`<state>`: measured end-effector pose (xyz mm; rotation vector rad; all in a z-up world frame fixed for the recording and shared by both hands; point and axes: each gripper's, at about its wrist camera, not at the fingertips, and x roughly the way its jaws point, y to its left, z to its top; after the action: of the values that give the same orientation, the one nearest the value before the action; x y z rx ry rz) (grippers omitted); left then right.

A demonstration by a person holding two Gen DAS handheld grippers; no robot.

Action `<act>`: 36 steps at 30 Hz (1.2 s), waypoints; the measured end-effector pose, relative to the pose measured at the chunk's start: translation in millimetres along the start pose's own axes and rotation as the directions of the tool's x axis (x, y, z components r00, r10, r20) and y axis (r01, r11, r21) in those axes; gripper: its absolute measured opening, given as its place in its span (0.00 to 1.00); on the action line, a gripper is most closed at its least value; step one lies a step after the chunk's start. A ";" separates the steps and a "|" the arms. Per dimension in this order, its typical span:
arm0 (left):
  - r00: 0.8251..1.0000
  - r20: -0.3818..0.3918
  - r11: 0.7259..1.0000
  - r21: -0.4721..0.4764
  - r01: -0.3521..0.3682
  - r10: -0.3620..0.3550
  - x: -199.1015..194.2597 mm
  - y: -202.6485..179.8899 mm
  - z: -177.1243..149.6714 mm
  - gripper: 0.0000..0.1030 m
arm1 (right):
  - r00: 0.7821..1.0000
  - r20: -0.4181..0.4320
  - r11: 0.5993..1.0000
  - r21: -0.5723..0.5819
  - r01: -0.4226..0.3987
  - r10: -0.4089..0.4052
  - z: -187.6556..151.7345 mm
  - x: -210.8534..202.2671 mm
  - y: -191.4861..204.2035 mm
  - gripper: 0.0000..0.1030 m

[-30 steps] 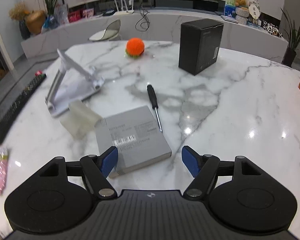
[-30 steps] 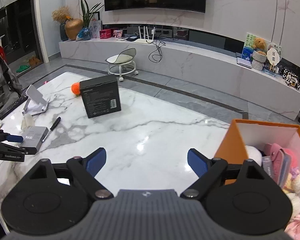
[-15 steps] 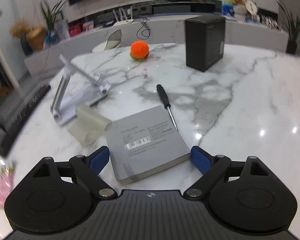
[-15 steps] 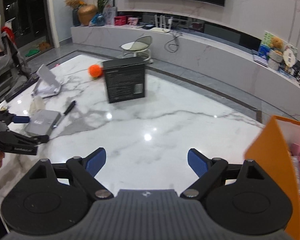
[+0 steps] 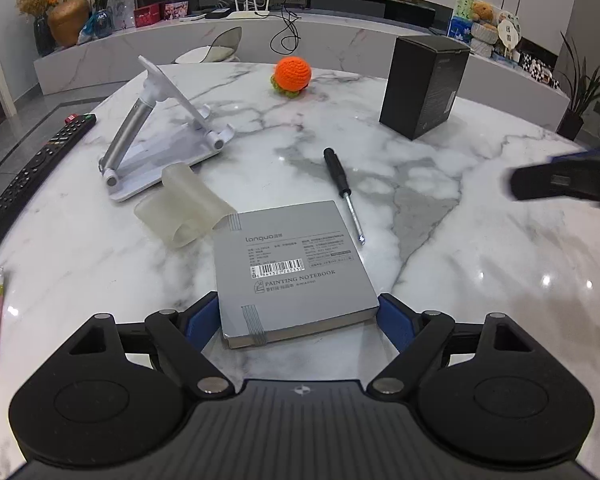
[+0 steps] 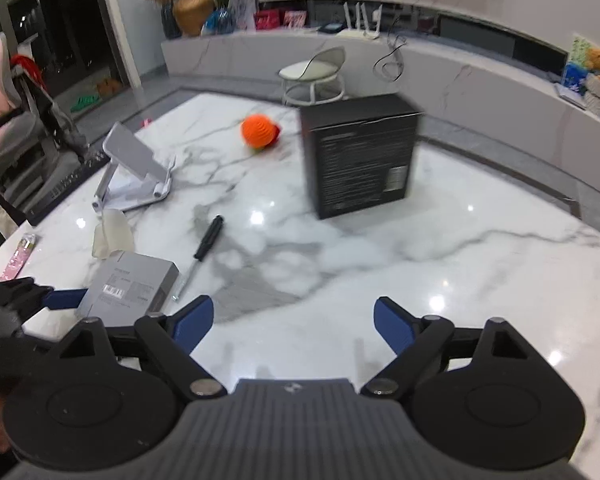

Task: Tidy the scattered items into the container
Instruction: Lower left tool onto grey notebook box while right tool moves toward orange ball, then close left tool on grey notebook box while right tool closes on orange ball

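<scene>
Your left gripper and right gripper look alike: black ribbed housing, round black discs, silver pivot screws, blue finger pads.

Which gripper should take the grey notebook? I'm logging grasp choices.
Left. The left gripper is open with a finger on either side of the grey notebook's near edge. The right gripper is open over bare marble table, off to the notebook's side.

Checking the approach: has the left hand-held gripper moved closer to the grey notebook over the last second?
Yes. The left hand-held gripper has moved forward: the grey notebook, lying by the screwdriver, was ahead of its fingers and now sits between them.
</scene>
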<state>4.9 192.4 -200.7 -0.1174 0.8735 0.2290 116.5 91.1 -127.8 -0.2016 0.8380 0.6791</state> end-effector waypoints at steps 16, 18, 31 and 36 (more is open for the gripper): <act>1.000 0.005 0.999 0.041 0.030 -0.030 -5.9 13.4 -6.5 0.95 | 0.996 -0.088 1.000 -0.025 0.015 -0.017 30.8 89.2 64.7 0.65; 0.999 0.006 0.999 0.039 0.033 -0.033 -5.2 13.5 -5.9 0.95 | 0.997 -0.080 1.000 -0.021 0.010 -0.012 33.3 92.6 68.4 0.63; 0.999 -0.002 0.999 0.044 0.032 -0.032 -6.7 11.1 -7.4 0.95 | 0.998 -0.062 0.998 -0.065 0.012 -0.016 37.3 95.8 77.0 0.44; 1.000 0.001 0.998 0.050 0.029 -0.029 -5.5 11.0 -7.8 0.95 | 0.999 -0.012 0.998 -0.056 0.030 -0.030 58.2 90.8 73.5 0.58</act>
<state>-7.1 200.7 -201.5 -0.0837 0.8747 0.1799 149.5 215.5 -149.5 -0.2684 0.8275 0.6740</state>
